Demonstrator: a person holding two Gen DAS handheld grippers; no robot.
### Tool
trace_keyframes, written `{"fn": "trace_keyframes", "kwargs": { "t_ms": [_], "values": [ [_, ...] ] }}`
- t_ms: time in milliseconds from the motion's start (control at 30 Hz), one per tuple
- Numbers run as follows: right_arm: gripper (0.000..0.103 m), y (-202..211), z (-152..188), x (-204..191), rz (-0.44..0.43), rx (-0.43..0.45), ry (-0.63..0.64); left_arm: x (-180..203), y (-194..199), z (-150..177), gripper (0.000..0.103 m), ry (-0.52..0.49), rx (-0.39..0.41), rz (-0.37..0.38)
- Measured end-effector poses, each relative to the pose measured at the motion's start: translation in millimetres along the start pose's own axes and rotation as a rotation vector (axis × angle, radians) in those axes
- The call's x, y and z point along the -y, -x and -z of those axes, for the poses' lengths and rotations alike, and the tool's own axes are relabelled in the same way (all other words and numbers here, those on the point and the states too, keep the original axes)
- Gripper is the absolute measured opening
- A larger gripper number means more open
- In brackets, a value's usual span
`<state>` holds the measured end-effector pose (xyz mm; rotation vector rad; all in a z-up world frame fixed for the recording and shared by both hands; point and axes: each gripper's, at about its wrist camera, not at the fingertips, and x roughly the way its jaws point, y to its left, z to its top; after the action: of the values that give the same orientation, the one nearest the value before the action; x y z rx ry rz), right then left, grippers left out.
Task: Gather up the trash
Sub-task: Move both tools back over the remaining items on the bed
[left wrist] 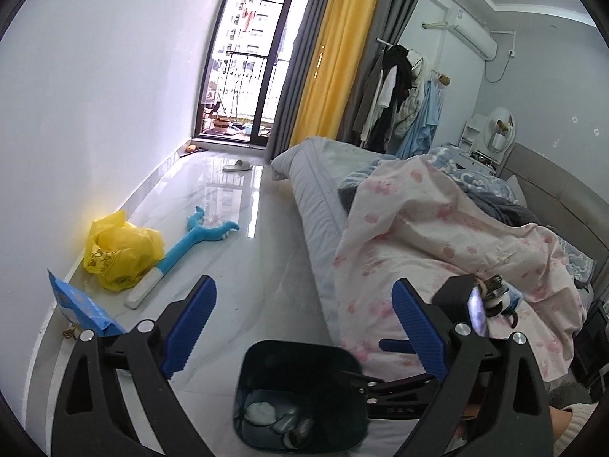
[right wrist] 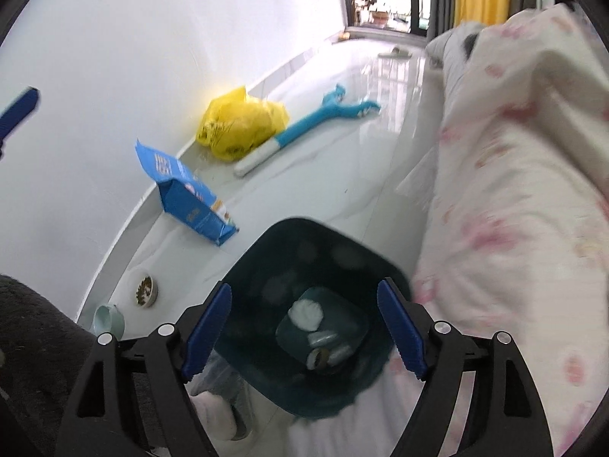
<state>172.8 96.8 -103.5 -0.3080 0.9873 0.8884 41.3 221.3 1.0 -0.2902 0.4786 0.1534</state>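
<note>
Dark teal trash bin (right wrist: 304, 266) with white wad and wrappers inside, both grippers' fingers (right wrist: 207, 331) spread, empty.

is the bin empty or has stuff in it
Not empty: the bin holds a white wad and a few small bits at its bottom, far from full.

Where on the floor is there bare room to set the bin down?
Bare tile runs between the bed and the blue plush toy, on toward the slipper. The wall side is crowded: yellow bag, blue packet, two small bowls. The bin stands by the bed.
</note>
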Motion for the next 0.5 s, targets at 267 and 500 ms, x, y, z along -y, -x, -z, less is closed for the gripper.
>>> {"fn": "trace_keyframes", "kwargs": {
  "t_ms": [267,500],
  "values": [
    [0.081,65.3,12.2,44.3,0.048,0.114,-0.034,47.9,-21.7,2.5,0.095,-0.058,-0.023,0.068],
    [0.081,113.5,34.6,95.9,0.121,0.192,-0.107,94.5,-44.5,3.2,0.095,-0.079,-0.066,0.172]
  ]
}}
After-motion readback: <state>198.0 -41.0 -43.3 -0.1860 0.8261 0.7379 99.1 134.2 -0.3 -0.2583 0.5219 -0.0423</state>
